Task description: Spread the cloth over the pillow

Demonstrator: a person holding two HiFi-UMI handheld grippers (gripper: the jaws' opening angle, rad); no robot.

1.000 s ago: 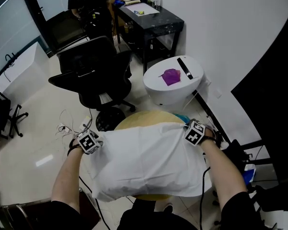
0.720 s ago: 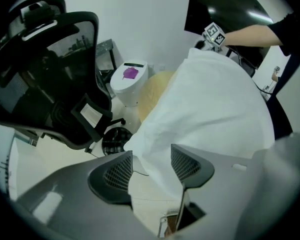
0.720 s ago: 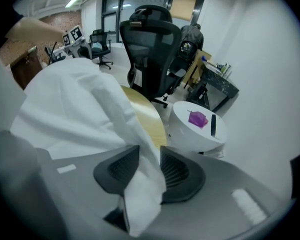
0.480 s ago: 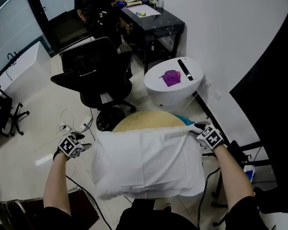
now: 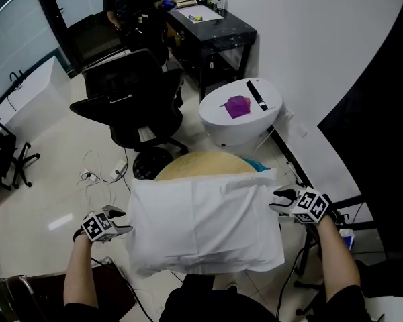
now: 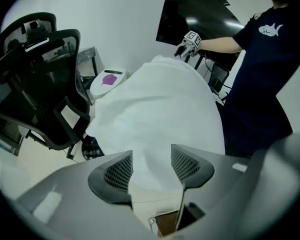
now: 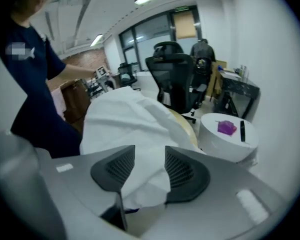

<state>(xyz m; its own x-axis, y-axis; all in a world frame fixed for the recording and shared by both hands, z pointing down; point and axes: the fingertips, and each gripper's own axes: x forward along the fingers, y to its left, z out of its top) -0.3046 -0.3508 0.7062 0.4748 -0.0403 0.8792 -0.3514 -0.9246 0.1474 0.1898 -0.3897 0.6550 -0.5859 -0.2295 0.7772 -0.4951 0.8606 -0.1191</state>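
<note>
Whereas both held the cloth (image 5: 205, 223) corners a second ago | left gripper (image 5: 118, 221): jaws just opening, empty, drawn off leftward | right gripper (image 5: 280, 201): jaws just opening, released, beside cloth's right edge

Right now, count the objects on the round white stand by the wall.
2. A purple object lies near the middle of the round white stand; a black bar lies right of it. Nothing there seems hidden.
</note>
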